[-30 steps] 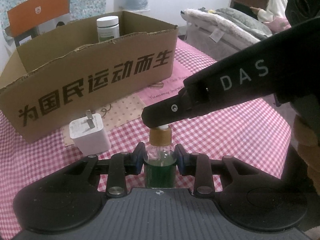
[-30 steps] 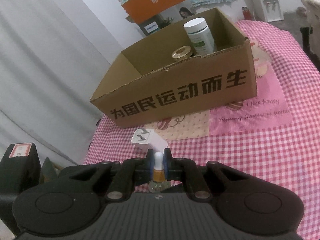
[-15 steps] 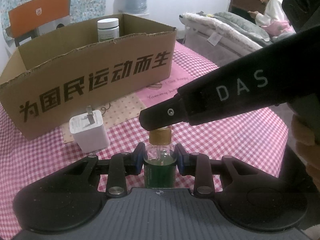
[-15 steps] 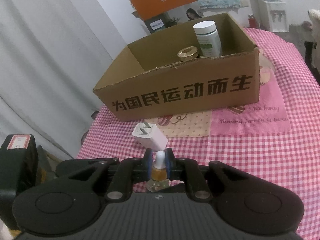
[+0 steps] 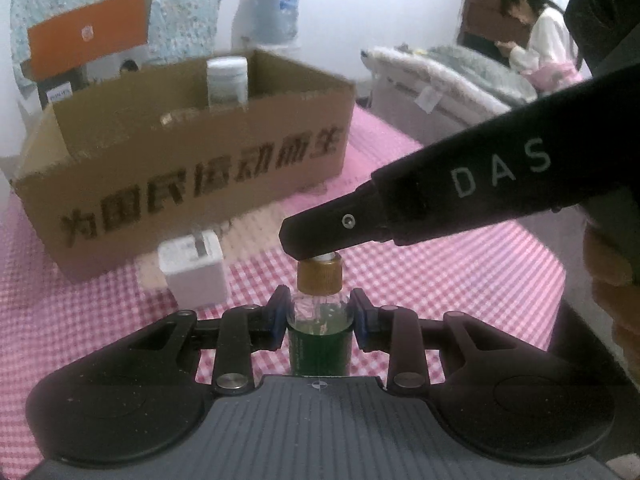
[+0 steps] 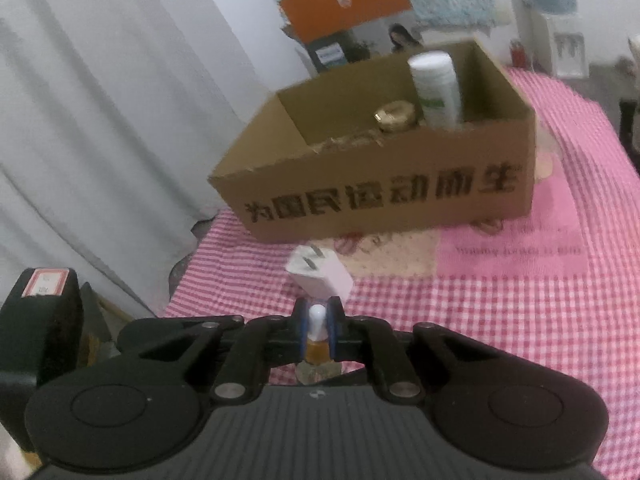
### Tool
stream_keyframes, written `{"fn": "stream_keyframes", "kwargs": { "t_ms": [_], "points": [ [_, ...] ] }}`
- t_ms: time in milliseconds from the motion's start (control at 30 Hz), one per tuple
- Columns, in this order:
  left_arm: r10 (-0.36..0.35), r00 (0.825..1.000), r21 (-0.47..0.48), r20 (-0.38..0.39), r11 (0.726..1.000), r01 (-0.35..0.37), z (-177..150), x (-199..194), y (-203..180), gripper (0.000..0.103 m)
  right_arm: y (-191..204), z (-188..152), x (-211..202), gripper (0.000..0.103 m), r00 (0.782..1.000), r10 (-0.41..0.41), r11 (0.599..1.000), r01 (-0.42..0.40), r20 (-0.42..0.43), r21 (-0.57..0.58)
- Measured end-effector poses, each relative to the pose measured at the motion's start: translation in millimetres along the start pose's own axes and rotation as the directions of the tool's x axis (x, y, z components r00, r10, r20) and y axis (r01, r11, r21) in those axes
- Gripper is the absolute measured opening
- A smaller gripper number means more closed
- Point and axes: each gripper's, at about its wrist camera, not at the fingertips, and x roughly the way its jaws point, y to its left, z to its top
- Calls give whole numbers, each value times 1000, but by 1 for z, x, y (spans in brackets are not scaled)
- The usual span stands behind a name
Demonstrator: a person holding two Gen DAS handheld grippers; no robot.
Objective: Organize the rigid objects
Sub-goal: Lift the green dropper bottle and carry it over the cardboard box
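Left claw [image 5: 319, 316] clamped; right claw [image 6: 318, 330] pinched shut, angled downward.

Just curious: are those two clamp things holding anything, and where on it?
Both hold one dropper bottle: left hand-held gripper clamps its glass body, right hand-held gripper pinches its white bulb.

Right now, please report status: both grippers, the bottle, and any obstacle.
Left gripper shut on small green glass dropper bottle. Right gripper shut on its white bulb. White plug charger stands before brown cardboard box.
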Motion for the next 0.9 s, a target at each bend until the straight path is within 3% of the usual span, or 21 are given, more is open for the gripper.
{"fn": "stream_keyframes", "kwargs": {
  "t_ms": [300,500,700,900],
  "points": [
    [27,992,-18,125,1000,-25,56,-44,17,31,36,50,-33,11,991,57,989,-39,117,-144],
    [17,987,-50,161,999,-9,110,-42,44,31,38,106,-34,11,980,96,981,-63,174,-184],
    [33,994,-74,103,997,-26,149,-1,74,31,9,163,5,11,983,124,987,-108,137,-118],
    [15,1000,-119,10,993,-14,165,49,100,31,-31,189,52,11,991,109,994,-107,80,-29]
  ]
}}
